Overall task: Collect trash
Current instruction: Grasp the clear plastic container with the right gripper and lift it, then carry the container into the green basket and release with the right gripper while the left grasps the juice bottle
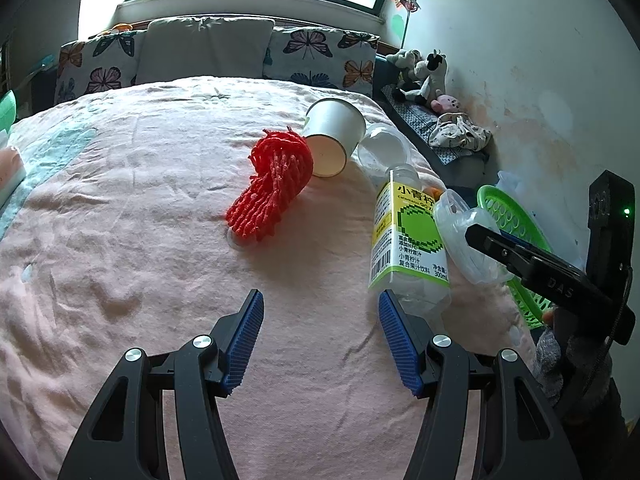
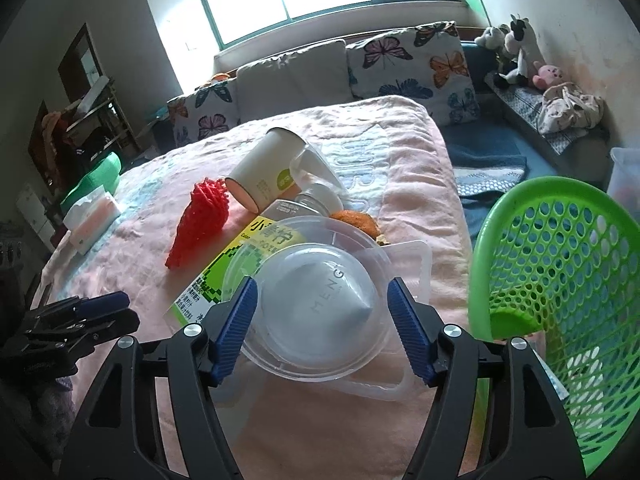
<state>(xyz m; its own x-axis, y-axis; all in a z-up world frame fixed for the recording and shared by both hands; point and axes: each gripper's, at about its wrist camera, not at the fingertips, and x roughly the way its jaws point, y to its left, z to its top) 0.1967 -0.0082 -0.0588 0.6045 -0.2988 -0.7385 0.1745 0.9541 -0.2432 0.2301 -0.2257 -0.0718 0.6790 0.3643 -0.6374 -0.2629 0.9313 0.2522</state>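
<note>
Two grippers work over the pink bedspread (image 1: pixel 120 240). The left gripper (image 1: pixel 320 332) hangs tilted down above bare cloth, jaws partly apart and holding nothing, its right finger just beside the base of the one juice bottle (image 1: pixel 408 236). The right gripper (image 2: pixel 322 320) also points down, jaws fairly wide around one clear plastic cup (image 2: pixel 316 300) seen bottom-on; whether the pads actually press its rim is hard to tell, though the cup looks carried. A single green basket (image 2: pixel 560 280) stands just to its right. Farther on lie one red foam net (image 1: pixel 272 188), one tipped paper cup (image 1: pixel 332 136), one clear lid (image 1: pixel 384 148); at the far end, three pillows (image 1: pixel 204 48).
</note>
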